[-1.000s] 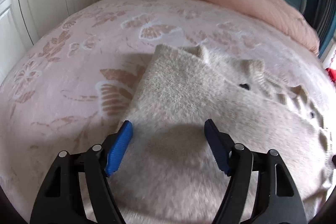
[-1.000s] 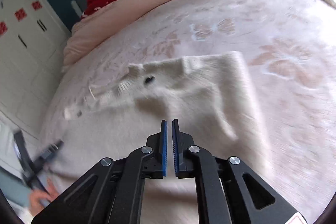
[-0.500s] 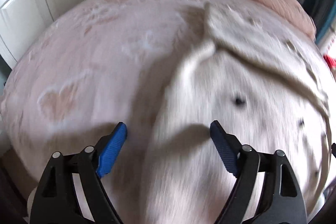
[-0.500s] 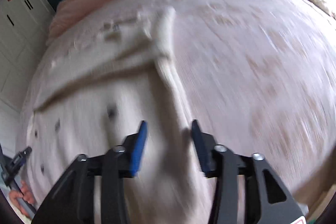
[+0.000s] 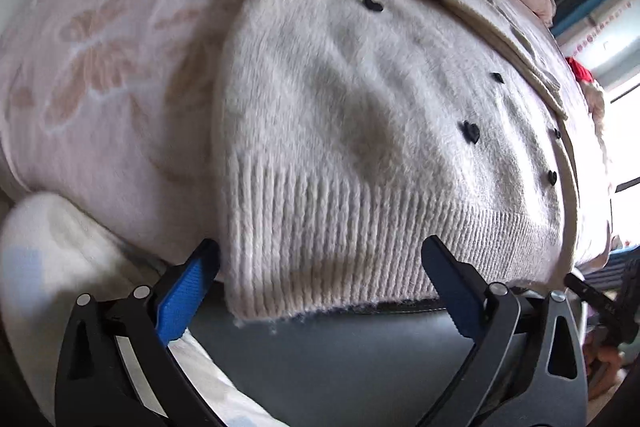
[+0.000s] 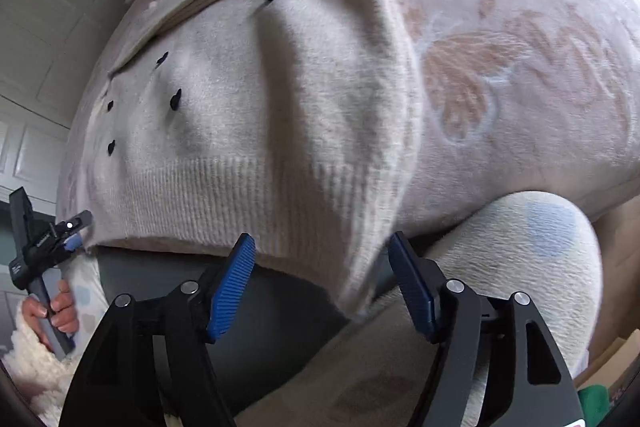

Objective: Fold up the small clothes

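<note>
A: Left wrist view first. We see our left gripper (image 5: 320, 283) with its blue pads (image 5: 182, 297) spread wide and holding nothing. The cream sweater (image 5: 360, 131) lies just ahead of it on the pink bedspread (image 5: 100, 67), and the ribbed hem (image 5: 340, 247) hangs over the near edge of the bed, right between the two fingers.

B: Is the hem touching either pad?

A: Its left corner sits just beside the left pad; we cannot tell whether they touch. The right pad is clear of the knit.

B: From the right wrist view, our right gripper (image 6: 322, 287) is released as well, jaws apart. The sweater (image 6: 260, 99) spreads ahead and to the left of it, with small dark buttons (image 6: 175, 99) scattered over the front.

A: And the cloth by our right fingers?

B: The sweater's right corner droops off the bed edge and hangs down between the two pads (image 6: 234, 283), not pinched by them.

A: We also see the left gripper (image 6: 48, 231) at the far left of that view, by the hem's other corner, held in a hand (image 6: 56, 311).

B: A pale cushion with blue spots (image 6: 532, 247) sits below the bed edge, to the right.
</note>
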